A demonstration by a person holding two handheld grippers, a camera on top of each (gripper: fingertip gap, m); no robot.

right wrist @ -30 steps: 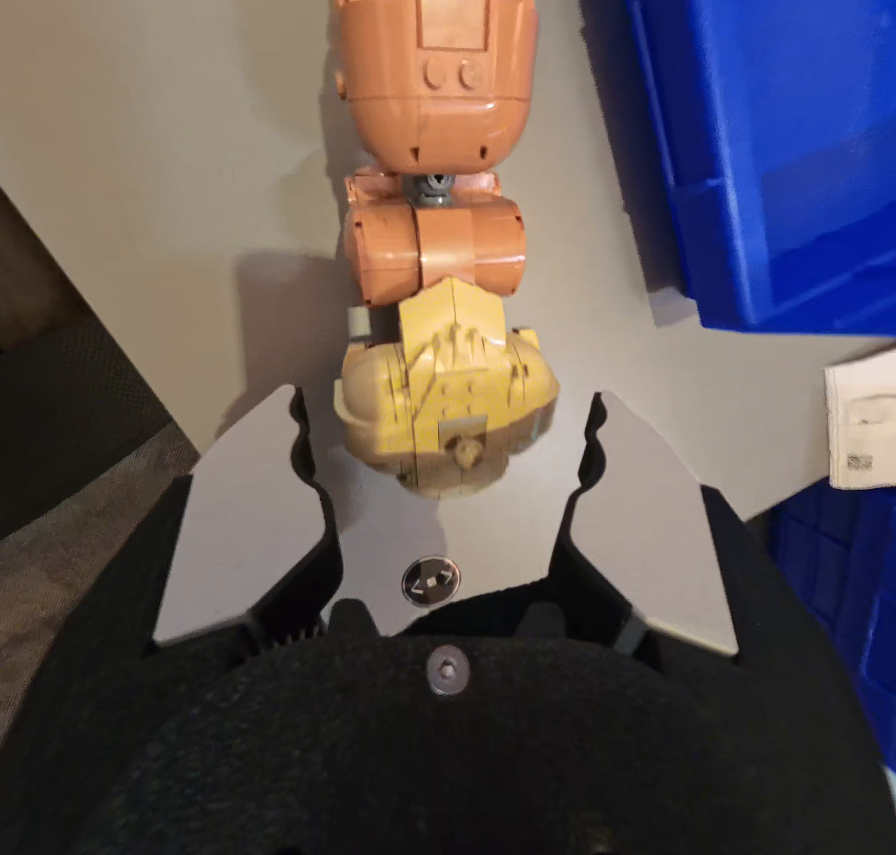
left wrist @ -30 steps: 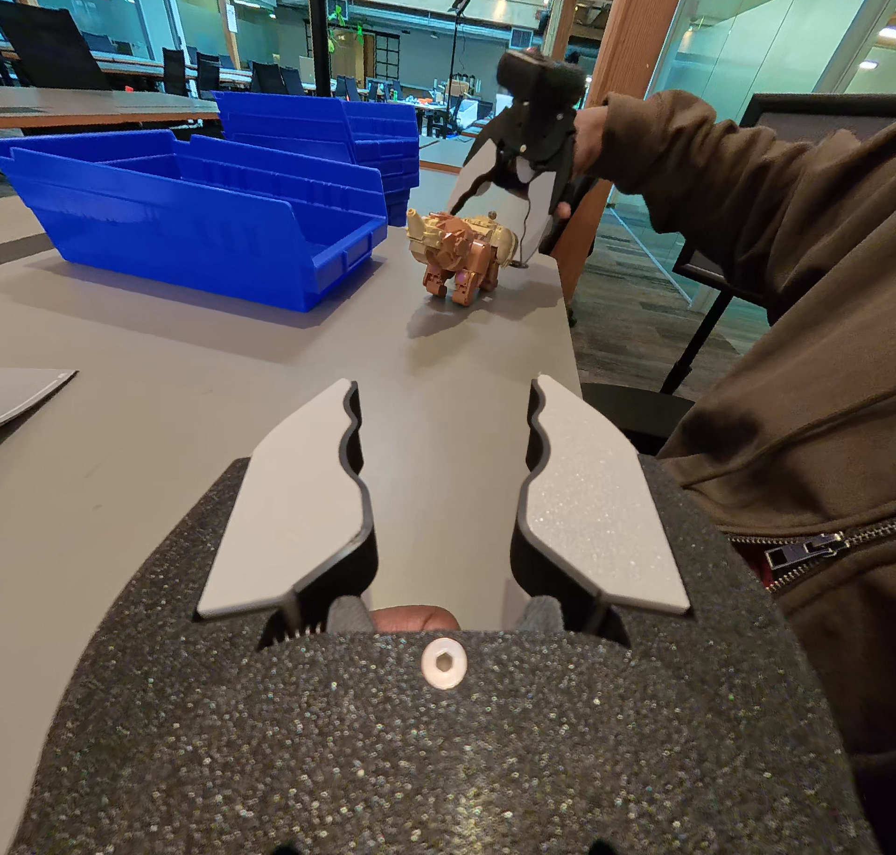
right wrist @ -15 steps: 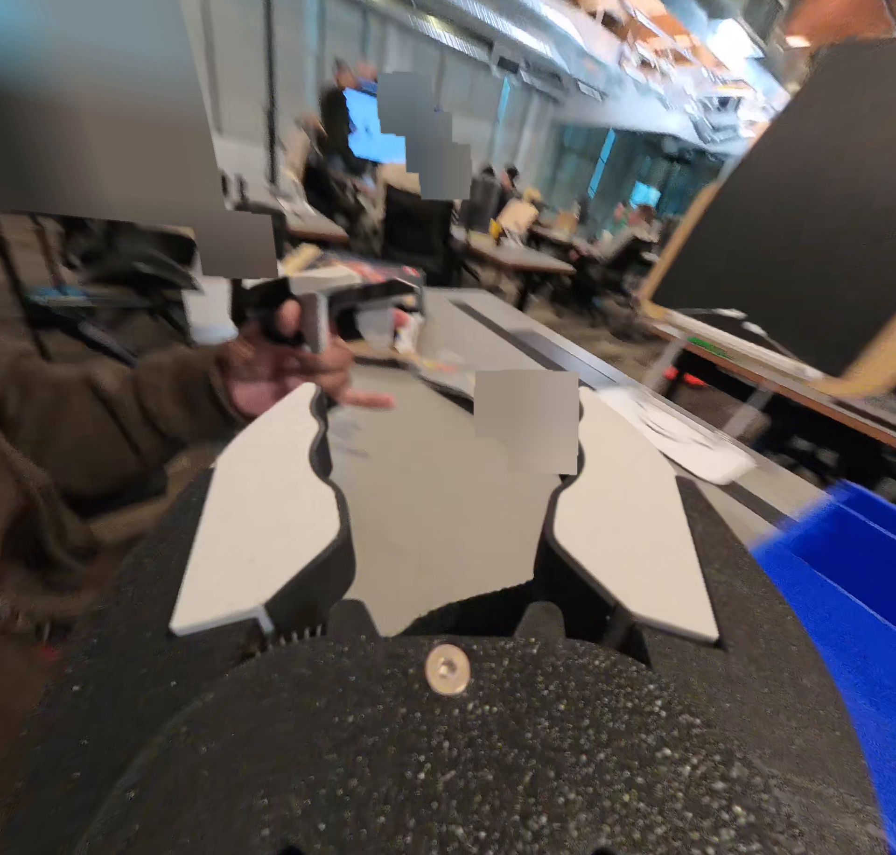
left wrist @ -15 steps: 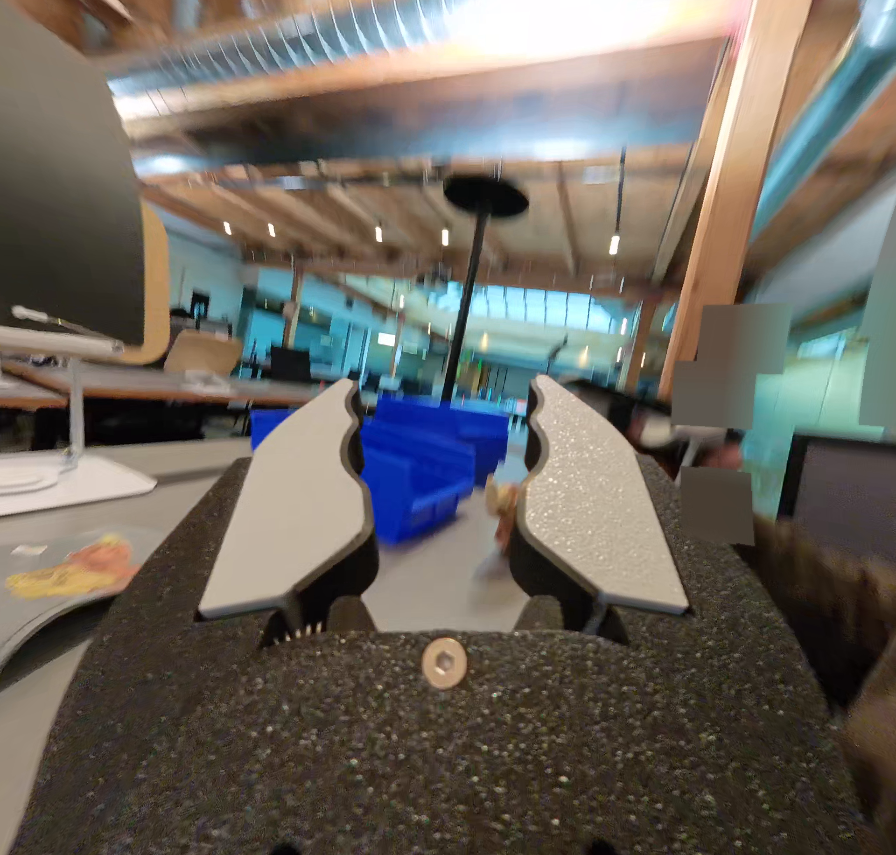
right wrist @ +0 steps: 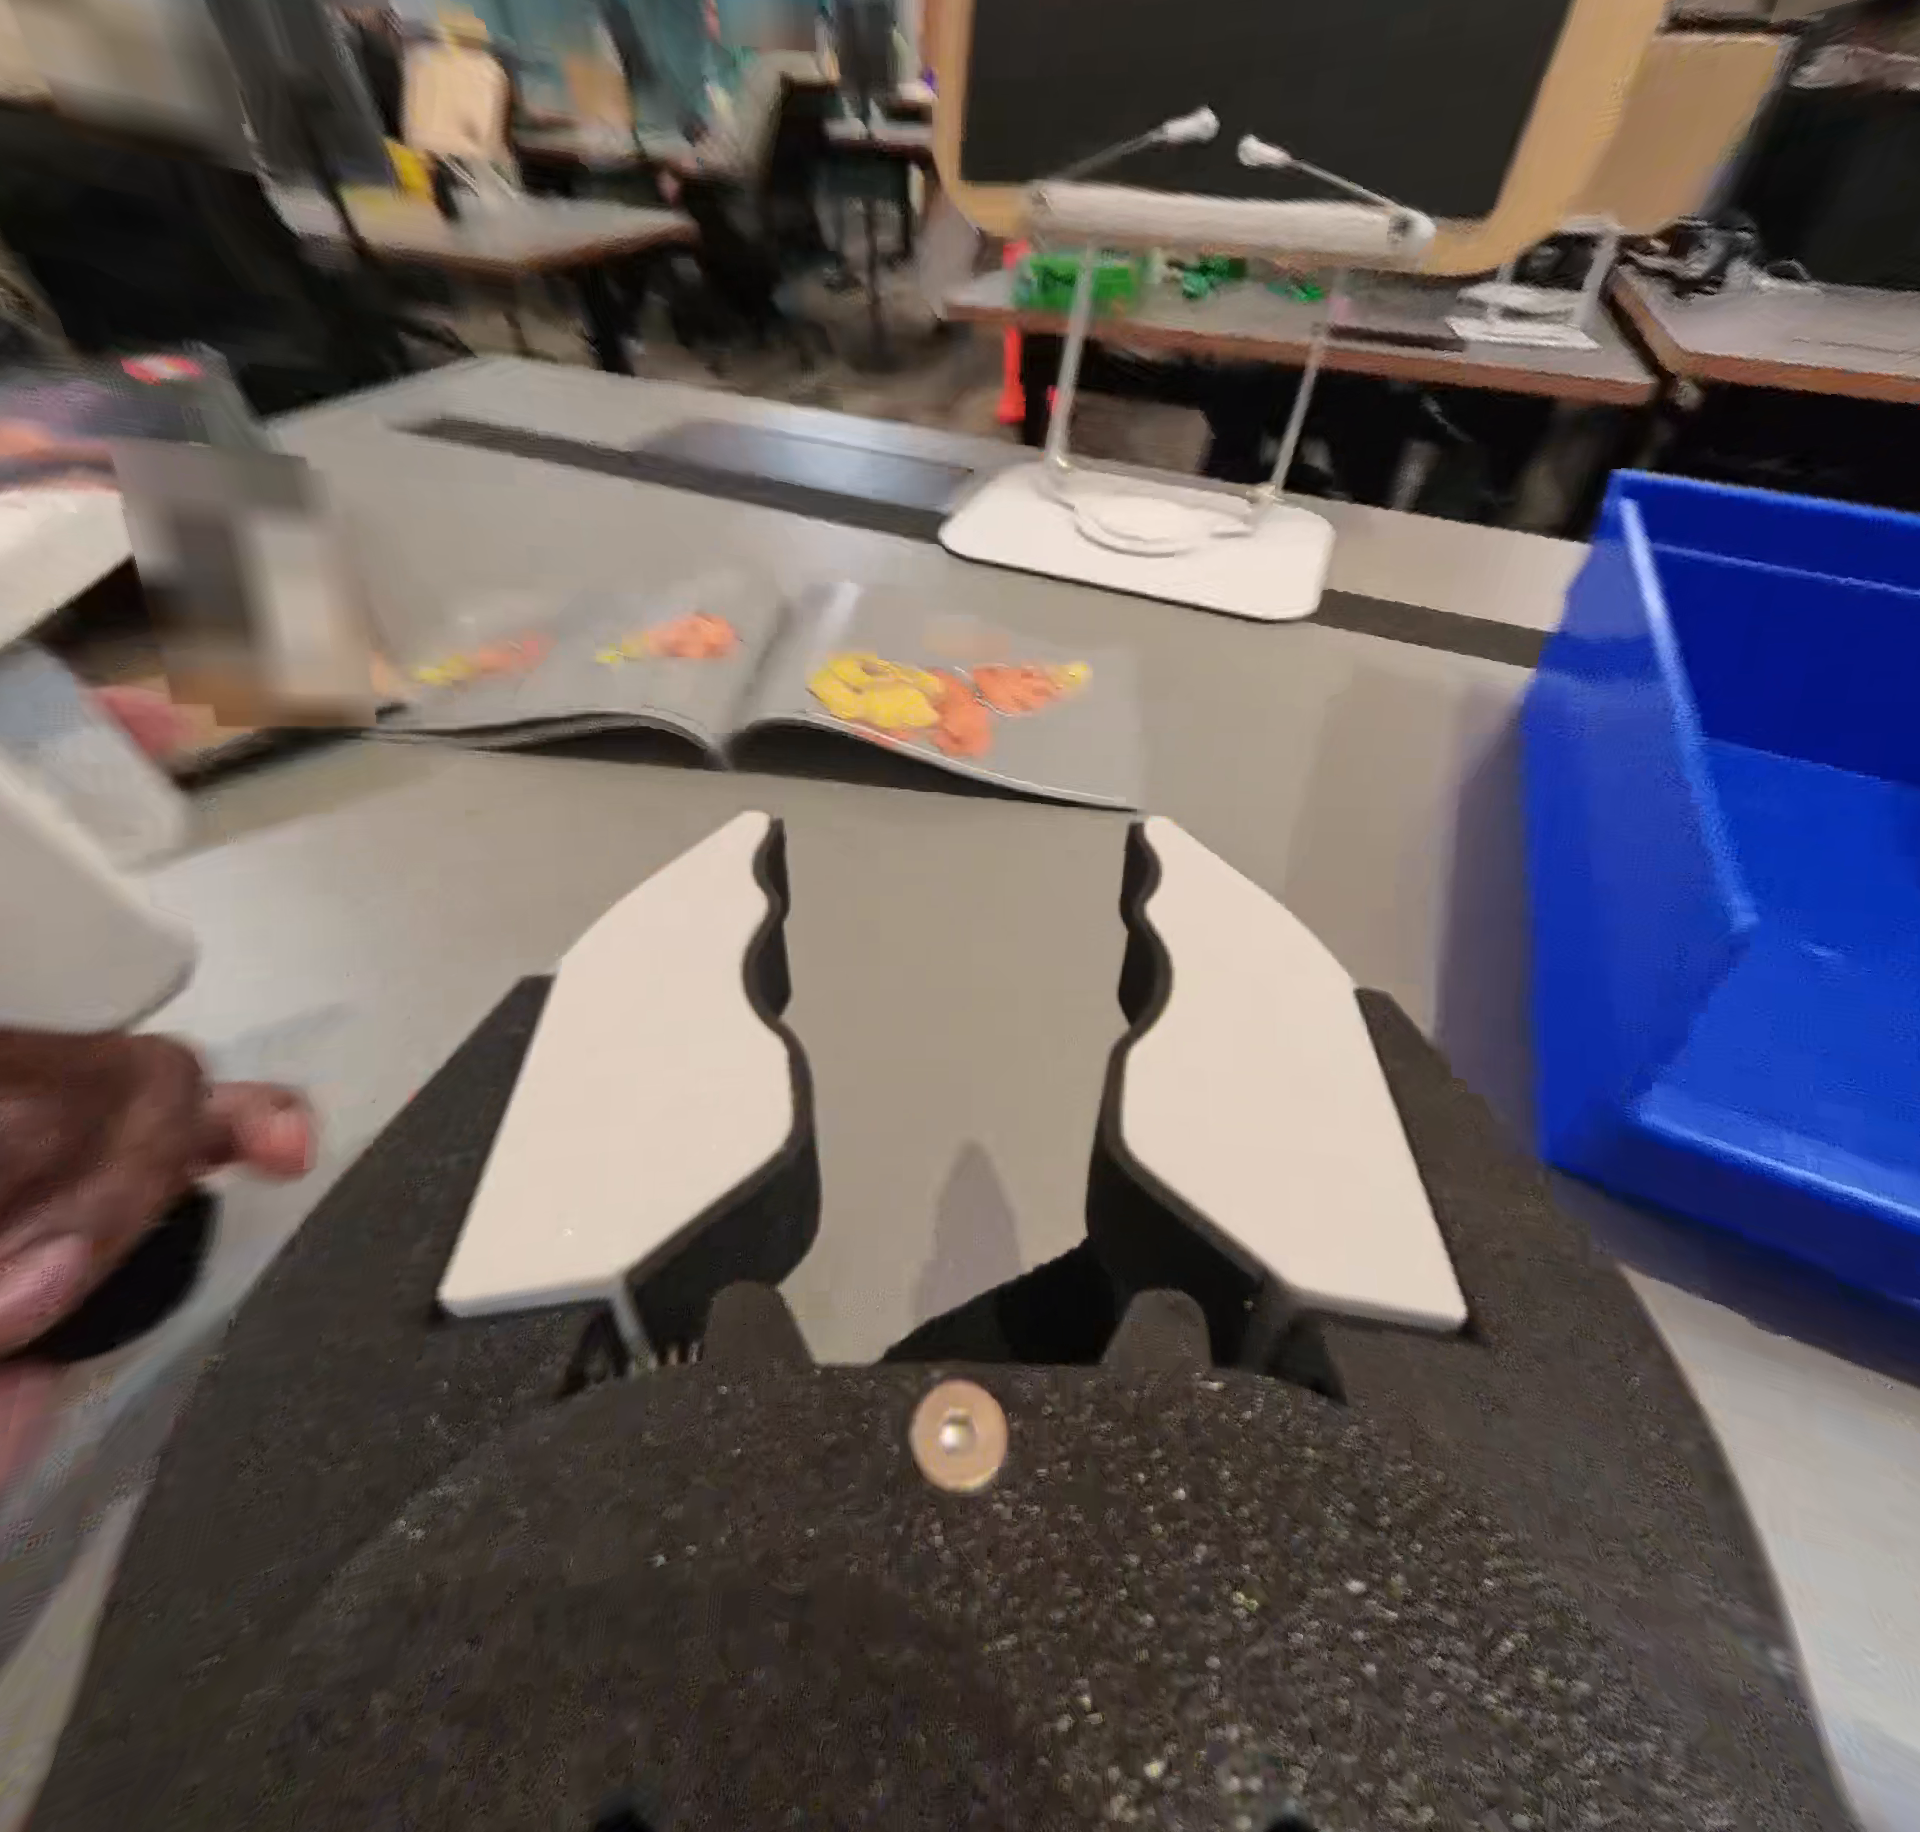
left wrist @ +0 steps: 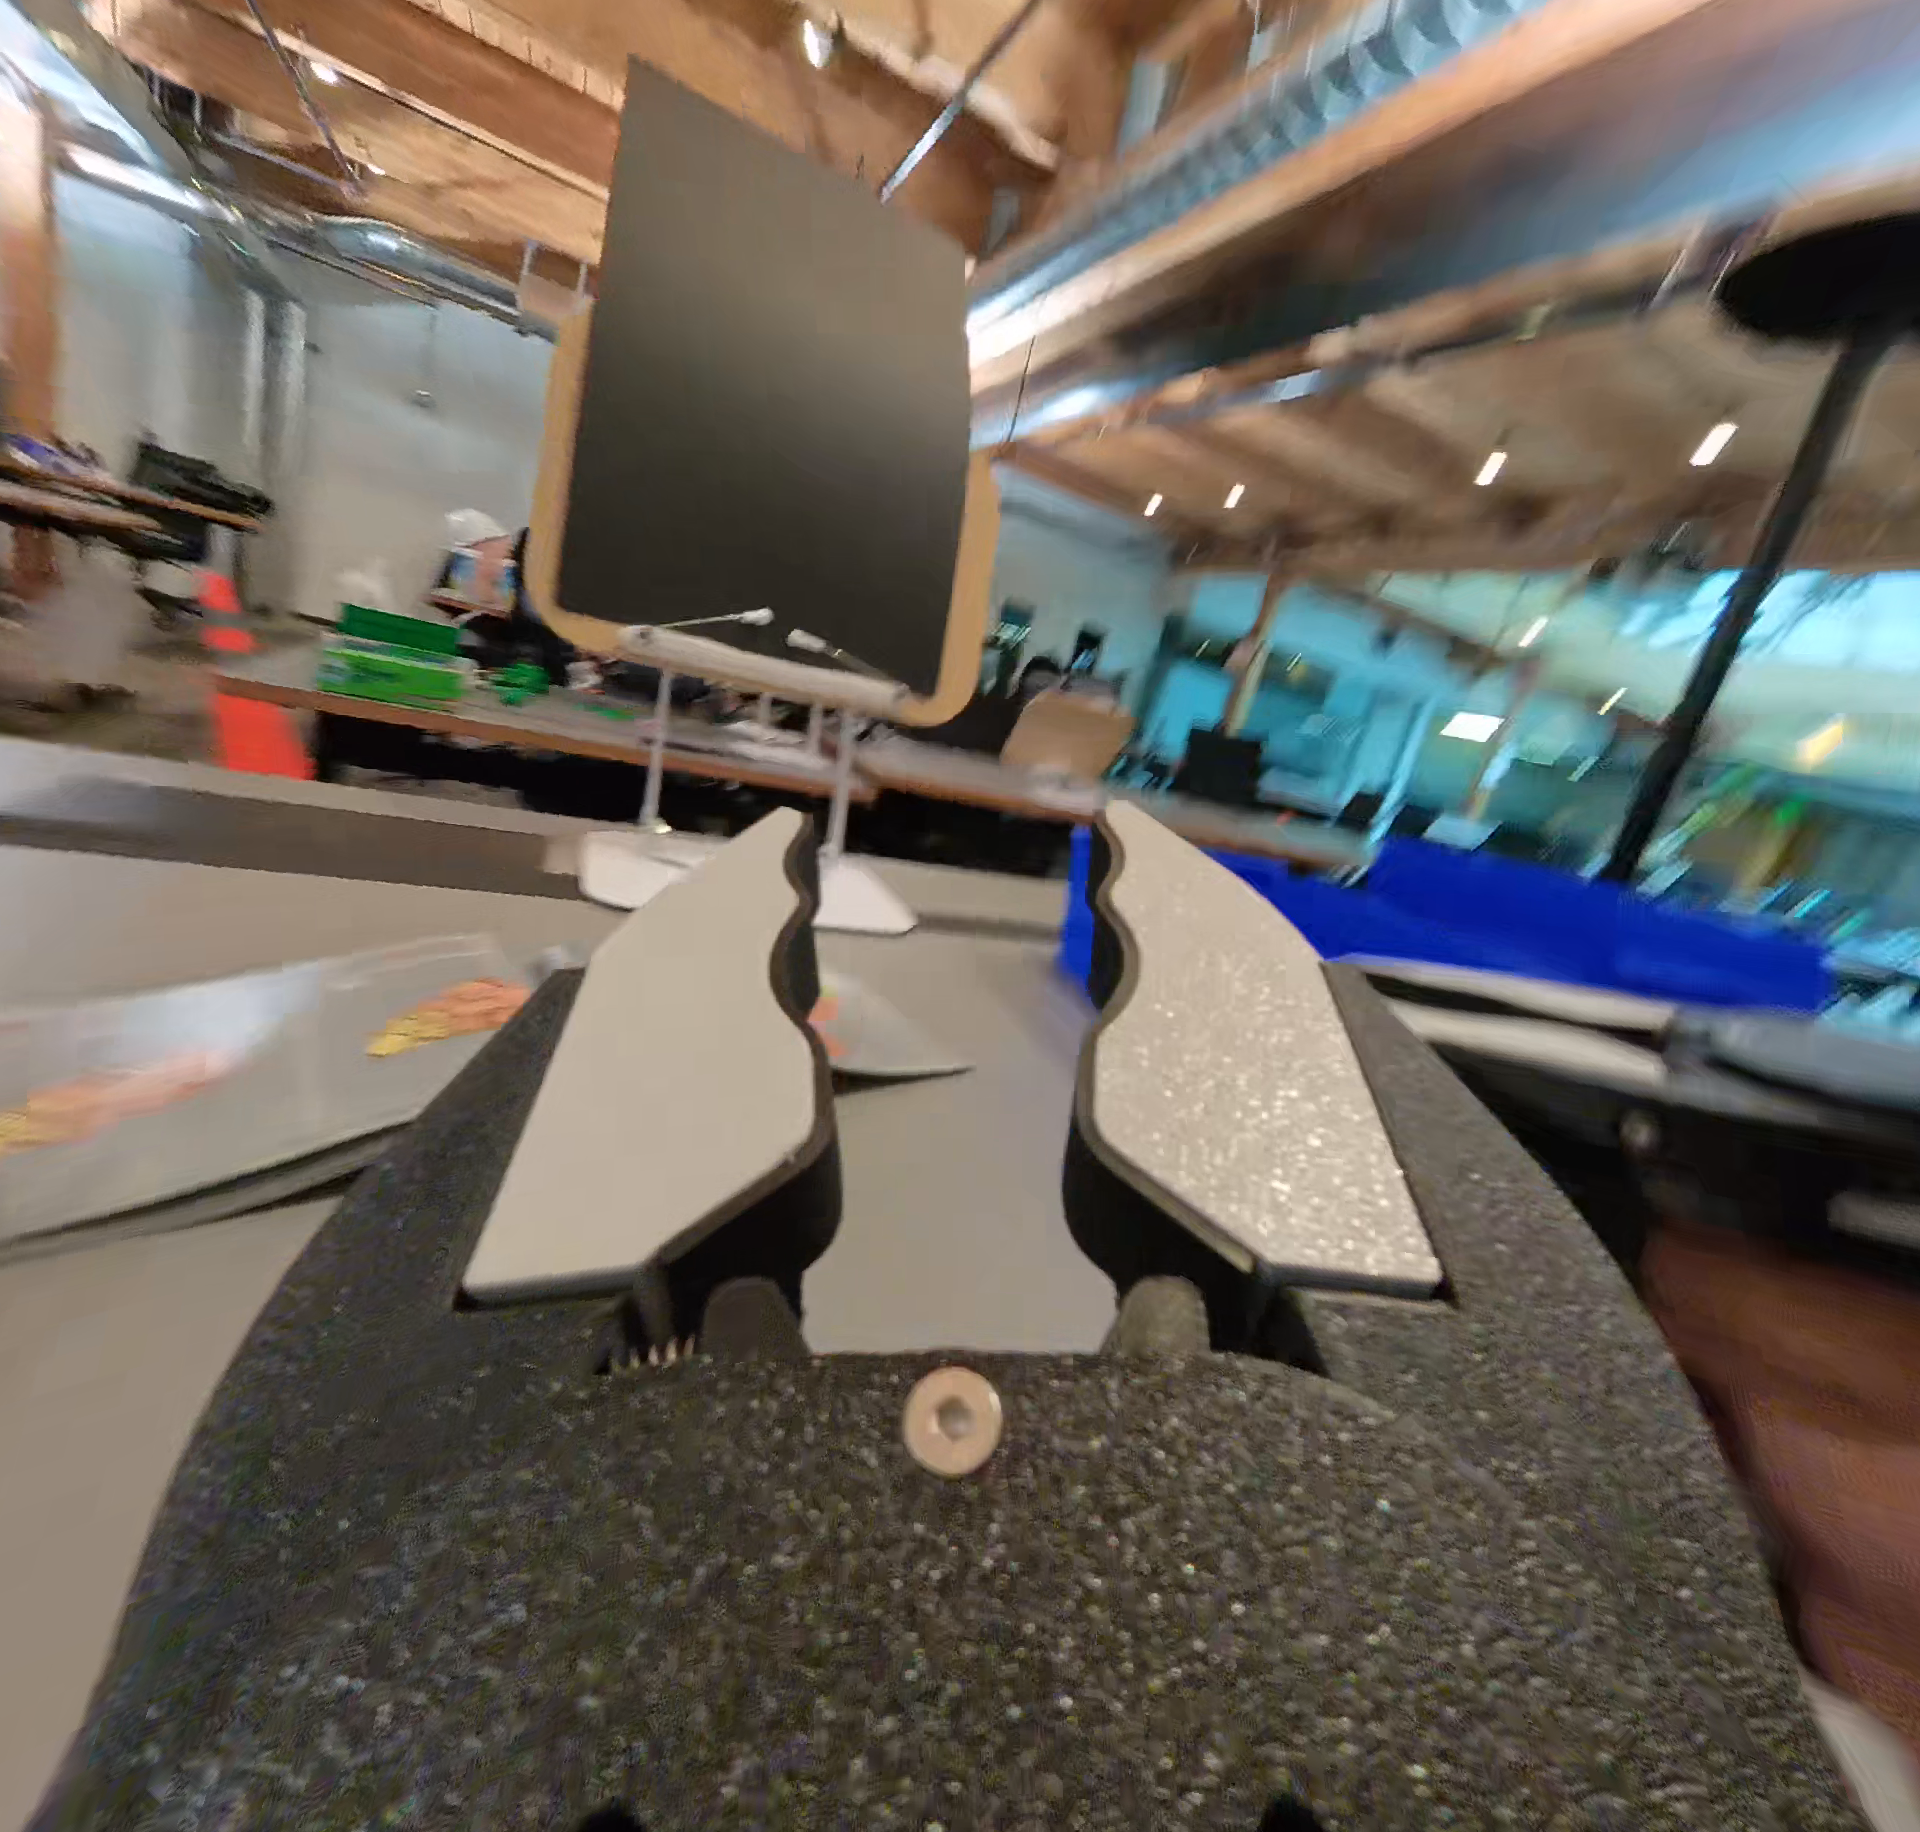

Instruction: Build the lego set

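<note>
The left gripper (left wrist: 948, 878) hovered low over the grey worktop (left wrist: 260, 1367), its jaws parted with a clear gap between them and nothing held. The right gripper (right wrist: 954, 873) hung over the same worktop (right wrist: 956, 1003) with its jaws likewise spread apart and empty. In the right wrist view a hand (right wrist: 94, 1180) showed at the left border, blurred by motion, gripping a dark handle.

Just beyond the right gripper's fingertips (right wrist: 727, 878) an open instruction booklet (right wrist: 790, 681) lay flat on the worktop, its pages printed with yellow and orange model pictures. In the left wrist view the same booklet (left wrist: 208, 1065) lay left of the jaws, one page partly hidden behind the left finger.

A blue bin (right wrist: 1745, 847) stood near the worktop's right edge in the right wrist view, close beside the right finger. In the left wrist view blue bins (left wrist: 1507, 909) sat farther back on the right.

Toward the worktop's far edge stood a white stand (right wrist: 1143, 535) with thin legs, carrying a pale bar, and behind it a dark panel (right wrist: 1299, 37) with a tan border. The left wrist view showed the panel (left wrist: 769, 432) as well, above the stand (left wrist: 748, 743).

The lego model did not appear in either view, so its place could not be told.
</note>
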